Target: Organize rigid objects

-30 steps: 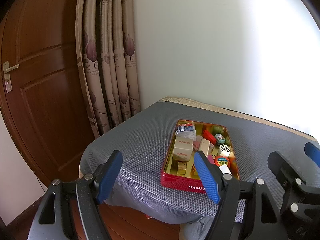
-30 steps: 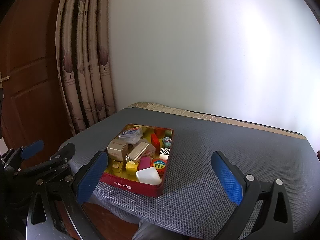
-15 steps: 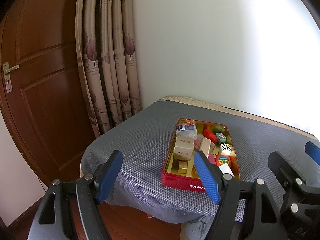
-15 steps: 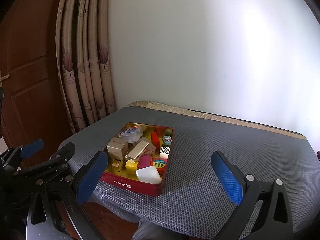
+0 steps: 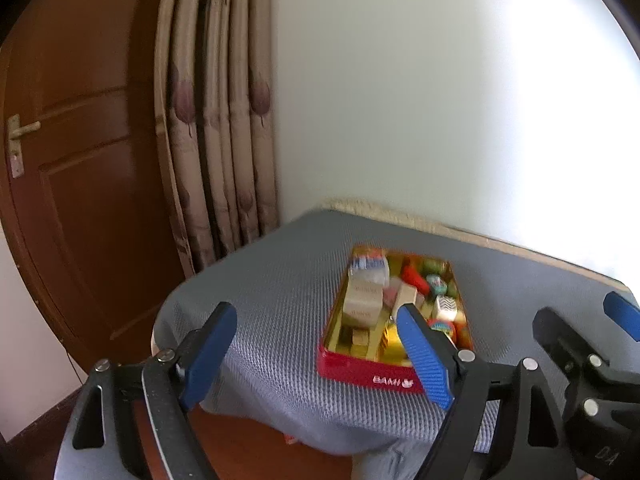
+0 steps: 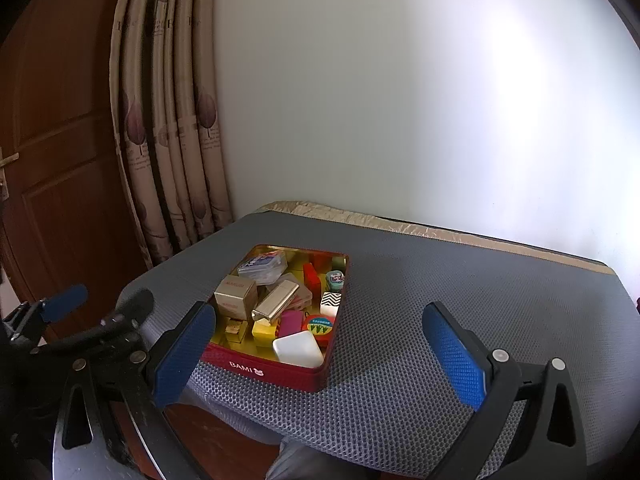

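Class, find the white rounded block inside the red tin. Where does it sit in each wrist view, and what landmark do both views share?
Left wrist view: not visible; the left tool's right finger covers the tin's near right corner.
Right wrist view: white block lies in the tin's near right corner, centre-left of the picture.
Shared landmark: the red tin with its white BAMI lettering.

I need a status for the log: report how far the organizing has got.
Done: nothing that shows; the gold box, white block and the other items lie jumbled in the red tin. In hand: nothing; the left gripper and right gripper are open, short of the tin. Left: all the sorting.
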`<state>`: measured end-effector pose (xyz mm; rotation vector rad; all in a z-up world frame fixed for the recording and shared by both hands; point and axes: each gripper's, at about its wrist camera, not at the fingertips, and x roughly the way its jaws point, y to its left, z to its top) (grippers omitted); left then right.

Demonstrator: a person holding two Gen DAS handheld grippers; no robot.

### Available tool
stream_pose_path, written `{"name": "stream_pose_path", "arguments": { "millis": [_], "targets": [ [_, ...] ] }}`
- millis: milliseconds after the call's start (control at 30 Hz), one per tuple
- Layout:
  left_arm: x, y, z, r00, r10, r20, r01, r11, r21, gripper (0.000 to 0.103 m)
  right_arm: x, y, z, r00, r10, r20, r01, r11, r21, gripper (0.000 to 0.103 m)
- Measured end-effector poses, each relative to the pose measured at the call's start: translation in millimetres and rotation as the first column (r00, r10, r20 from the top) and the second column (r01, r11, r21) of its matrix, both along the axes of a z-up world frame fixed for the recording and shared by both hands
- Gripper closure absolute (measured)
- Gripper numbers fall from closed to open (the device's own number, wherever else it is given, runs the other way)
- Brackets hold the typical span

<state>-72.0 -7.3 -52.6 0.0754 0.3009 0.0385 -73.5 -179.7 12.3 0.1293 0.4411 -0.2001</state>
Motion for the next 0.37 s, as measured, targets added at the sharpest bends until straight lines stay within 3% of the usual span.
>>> {"name": "stream_pose_path", "arguments": {
  "millis": [367],
  "targets": [
    [2.2,-0.8,2.9,1.0,-0.021,-0.014,0.021,1.0,-0.008,0.019,1.4,-6.0,3.8,1.0,-0.007,0.0,0.007,1.0,-0.002,0.0]
  ]
}}
